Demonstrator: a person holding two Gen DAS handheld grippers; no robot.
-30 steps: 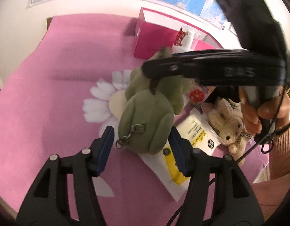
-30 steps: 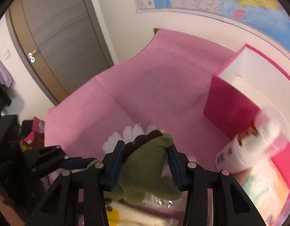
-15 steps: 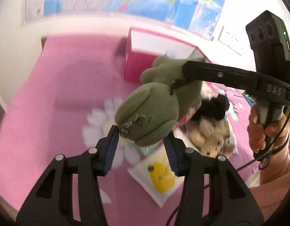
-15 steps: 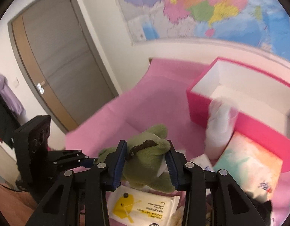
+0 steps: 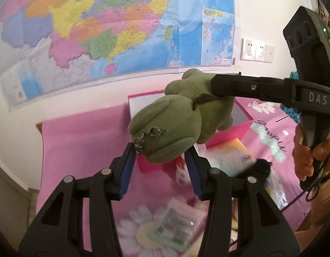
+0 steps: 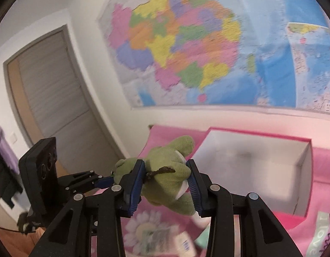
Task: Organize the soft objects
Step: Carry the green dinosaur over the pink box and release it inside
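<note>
A green plush toy hangs in the air above the pink cloth, gripped at both ends. My left gripper has its blue pads pressed on the rounded end with the metal key ring. My right gripper is shut on the other end, across a brown stitched strip. In the left wrist view the right gripper reaches in from the right, held by a person's hand. The right wrist view shows the left gripper at the left. An open pink box with a white inside stands just behind the plush.
A pink flowered cloth covers the surface. On it lie a tissue pack, a black soft item and a clear packet over a daisy print. A wall map hangs behind; a door is at the left.
Both grippers have risen with the green plush, lifting it off the cloth. The left jaws narrowed onto its rounded end. The views now tilt up toward the wall map.
</note>
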